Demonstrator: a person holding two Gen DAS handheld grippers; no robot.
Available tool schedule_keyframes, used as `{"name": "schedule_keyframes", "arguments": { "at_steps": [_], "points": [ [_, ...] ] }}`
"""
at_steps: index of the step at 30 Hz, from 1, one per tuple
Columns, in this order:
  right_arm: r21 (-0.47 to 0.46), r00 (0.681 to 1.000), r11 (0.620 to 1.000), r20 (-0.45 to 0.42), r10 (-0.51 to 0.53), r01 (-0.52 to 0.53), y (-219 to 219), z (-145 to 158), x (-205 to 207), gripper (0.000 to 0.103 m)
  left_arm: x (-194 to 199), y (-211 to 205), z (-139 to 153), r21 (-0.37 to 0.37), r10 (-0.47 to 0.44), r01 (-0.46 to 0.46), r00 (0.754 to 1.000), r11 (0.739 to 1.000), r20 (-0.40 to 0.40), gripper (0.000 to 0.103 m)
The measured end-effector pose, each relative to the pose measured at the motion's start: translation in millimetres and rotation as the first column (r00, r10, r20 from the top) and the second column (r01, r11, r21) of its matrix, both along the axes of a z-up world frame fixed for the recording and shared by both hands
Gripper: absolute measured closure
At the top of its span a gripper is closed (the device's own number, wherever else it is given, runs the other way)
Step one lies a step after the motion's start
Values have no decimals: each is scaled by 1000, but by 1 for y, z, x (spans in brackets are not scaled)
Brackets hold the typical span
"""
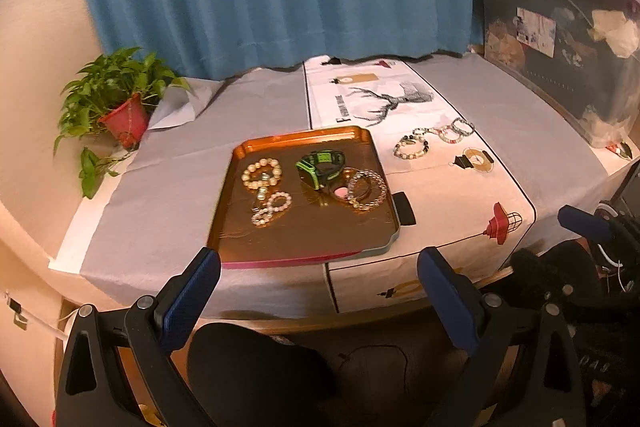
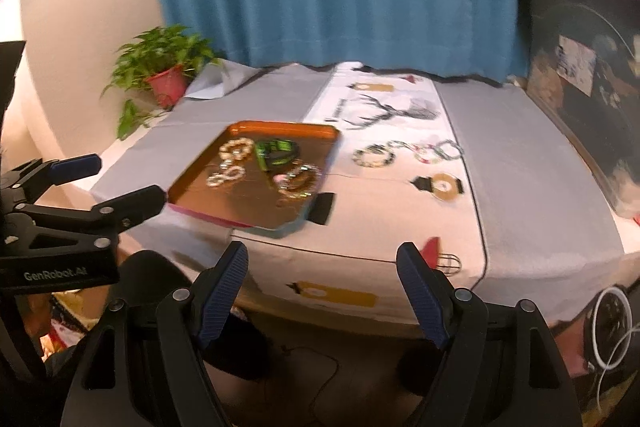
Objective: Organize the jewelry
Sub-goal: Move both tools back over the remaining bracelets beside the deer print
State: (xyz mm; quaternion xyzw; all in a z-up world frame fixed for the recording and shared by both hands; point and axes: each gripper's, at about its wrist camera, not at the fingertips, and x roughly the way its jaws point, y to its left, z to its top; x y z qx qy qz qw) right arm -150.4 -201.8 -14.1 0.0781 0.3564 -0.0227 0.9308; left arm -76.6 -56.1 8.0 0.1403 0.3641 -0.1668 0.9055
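Left wrist: tray [image 1: 236, 227] on clothed table [image 1: 168, 195]

Legible text, 1 item: "GenRobot.AI" was printed in pale letters on the black body of the left gripper [image 2: 120, 183], seen in the right wrist view; lettering beside the tablecloth's deer print [image 1: 390, 103] was too small to read.

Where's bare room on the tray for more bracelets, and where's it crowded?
Free: the near strip of the tray, between the jewelry and the pink front rim, and its far left corner. Crowded: the right half, where the green watch and stacked bead bracelets overlap; pearl bracelets fill the left middle. Three bracelets still lie on the cloth right of the tray.
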Motion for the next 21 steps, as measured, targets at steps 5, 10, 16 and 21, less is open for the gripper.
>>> {"name": "schedule_keyframes", "arguments": {
  "at_steps": [5, 10, 16, 21],
  "points": [
    [12, 996, 996, -28, -89, 89, -41, -14, 12, 26, 20, -28, -10, 10, -26, 26, 999, 1000, -27, 5],
    [7, 979, 980, -49, -198, 198, -99, -28, 32, 26, 52, -65, -23, 8, -50, 51, 997, 999, -65, 5],
    [-28, 949, 951, -60, -308, 307, -170, -47, 77, 26, 101, -113, -36, 10, -84, 86, 991, 996, -101, 5],
    [-34, 931, 937, -105, -350, 348, -221, -72, 132, 26, 150, -155, -44, 36, -91, 95, 990, 995, -104, 5]
  ]
}}
